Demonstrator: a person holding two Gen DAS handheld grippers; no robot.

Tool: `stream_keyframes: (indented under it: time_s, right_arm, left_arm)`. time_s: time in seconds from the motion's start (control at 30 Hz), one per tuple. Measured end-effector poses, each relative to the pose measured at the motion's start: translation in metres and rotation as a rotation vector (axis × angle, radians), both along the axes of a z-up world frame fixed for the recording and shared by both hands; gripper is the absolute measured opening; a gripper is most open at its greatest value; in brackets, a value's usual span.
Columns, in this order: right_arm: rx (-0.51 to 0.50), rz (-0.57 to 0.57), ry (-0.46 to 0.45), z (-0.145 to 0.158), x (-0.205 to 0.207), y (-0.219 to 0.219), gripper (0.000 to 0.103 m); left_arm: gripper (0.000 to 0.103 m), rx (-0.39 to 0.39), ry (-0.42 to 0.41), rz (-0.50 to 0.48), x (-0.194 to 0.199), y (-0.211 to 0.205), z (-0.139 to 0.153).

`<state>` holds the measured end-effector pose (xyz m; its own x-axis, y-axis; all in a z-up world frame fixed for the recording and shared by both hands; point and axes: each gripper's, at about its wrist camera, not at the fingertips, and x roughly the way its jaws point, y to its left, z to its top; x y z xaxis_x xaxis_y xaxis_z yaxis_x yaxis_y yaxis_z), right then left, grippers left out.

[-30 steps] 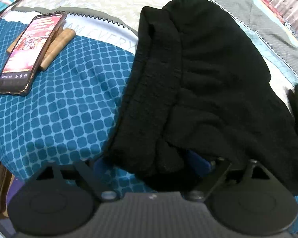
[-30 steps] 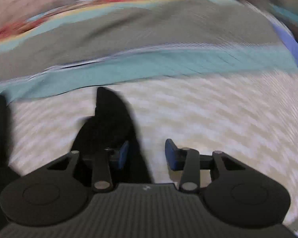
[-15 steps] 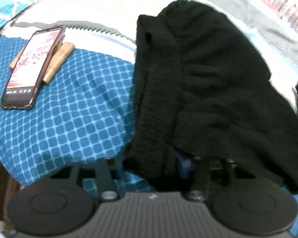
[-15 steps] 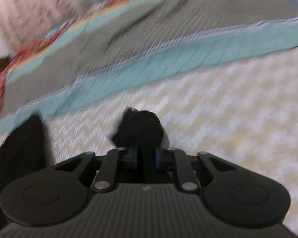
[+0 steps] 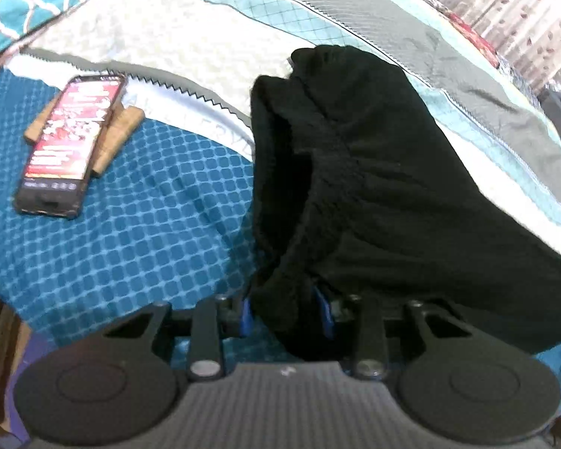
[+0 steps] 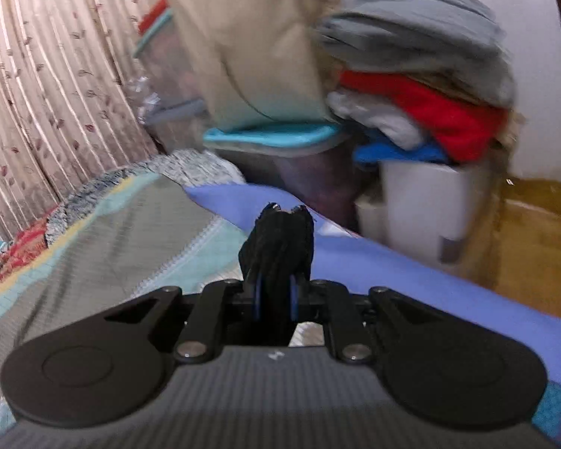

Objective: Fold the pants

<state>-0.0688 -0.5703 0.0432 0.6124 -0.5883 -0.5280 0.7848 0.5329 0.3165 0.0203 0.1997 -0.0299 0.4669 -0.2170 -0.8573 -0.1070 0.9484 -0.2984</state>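
The black pants [image 5: 374, 172] lie folded in a thick bundle on the bed. My left gripper [image 5: 286, 314] is shut on the near edge of the bundle, its blue pads pressing a thick fold. My right gripper [image 6: 275, 297] is shut on a bunched end of the black pants [image 6: 278, 239] and holds it lifted above the bed, pointing toward the room. The cloth between the two grippers is hidden from the right wrist view.
A phone [image 5: 69, 146] lies on wooden sticks [image 5: 117, 138] on the blue patterned bedspread [image 5: 112, 243] at the left. Past the bed edge [image 6: 392, 258] stand a white bin [image 6: 426, 202] piled with clothes [image 6: 430, 108], and a curtain [image 6: 48, 86].
My left gripper has shut on the near fold of the pants and raised it. My right gripper shut on the pants end and lifted it, swinging up to face the room.
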Motion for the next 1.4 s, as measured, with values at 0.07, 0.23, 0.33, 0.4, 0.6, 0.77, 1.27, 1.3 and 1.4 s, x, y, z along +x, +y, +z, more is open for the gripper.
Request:
stream_keyframes:
  time_s: [0.07, 0.23, 0.33, 0.4, 0.6, 0.77, 1.27, 1.3, 1.4]
  right_arm:
    - [0.049, -0.005, 0.052, -0.023, -0.016, 0.007, 0.017]
    - [0.189, -0.218, 0.185, -0.079, -0.058, 0.004, 0.060]
    - [0.296, -0.434, -0.012, -0.076, -0.106, 0.000, 0.068]
    - [0.223, -0.484, -0.044, -0.057, -0.114, 0.010, 0.065]
    - [0.001, -0.105, -0.080, 0.003, -0.040, 0.077, 0.065]
    - [0.116, 0.471, -0.030, -0.014, 0.099, 0.168, 0.066]
    - [0.388, 1.164, 0.212, -0.115, 0.347, 0.428, 0.012]
    - [0.328, 1.182, 0.176, -0.100, 0.341, 0.429, 0.012]
    - [0.205, 1.413, 0.032, -0.043, 0.291, 0.450, 0.008]
  left_arm:
    - [0.029, 0.038, 0.009, -0.004, -0.009, 0.002, 0.003]
    - [0.045, 0.054, 0.090, -0.027, -0.027, 0.010, -0.013]
    - [0.063, 0.044, 0.018, -0.011, -0.039, 0.025, -0.002]
    - [0.064, 0.047, -0.048, 0.028, -0.035, 0.037, 0.012]
    - [0.095, 0.167, -0.250, 0.055, 0.041, 0.038, 0.028]
    - [0.095, 0.190, -0.247, 0.051, 0.130, 0.016, -0.005]
    - [0.002, 0.079, -0.228, 0.065, 0.104, 0.013, -0.030]
    - [0.002, 0.060, -0.237, 0.058, 0.097, 0.016, -0.028]
    - [0.006, 0.018, -0.259, 0.061, 0.087, 0.025, -0.025]
